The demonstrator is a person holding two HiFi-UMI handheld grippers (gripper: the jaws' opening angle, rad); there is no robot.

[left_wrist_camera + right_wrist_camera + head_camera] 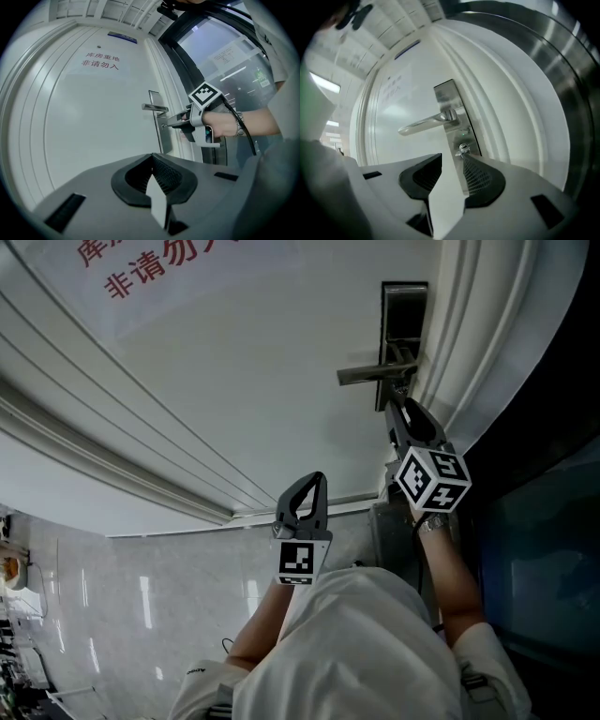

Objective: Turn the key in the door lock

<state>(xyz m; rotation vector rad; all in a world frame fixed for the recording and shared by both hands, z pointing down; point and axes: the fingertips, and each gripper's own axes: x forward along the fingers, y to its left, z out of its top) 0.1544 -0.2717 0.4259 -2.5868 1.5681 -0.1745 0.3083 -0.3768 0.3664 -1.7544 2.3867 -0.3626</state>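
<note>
A small metal key (463, 148) sits in the keyhole of the steel lock plate (451, 101), below the lever handle (426, 123) on the white door (234, 362). My right gripper (452, 157) points straight at the lock with its jaws open. The key stands just past the tip of the right-hand pad (480, 176), and neither pad presses on it. In the head view the right gripper (397, 412) reaches up under the handle (373, 375) and hides the key. My left gripper (302, 502) hangs back from the door, shut on nothing.
The door frame's white mouldings (469, 352) run close beside the lock plate (403, 329). A dark glass panel (544, 521) stands to the right of the frame. Red characters (100, 61) are printed high on the door.
</note>
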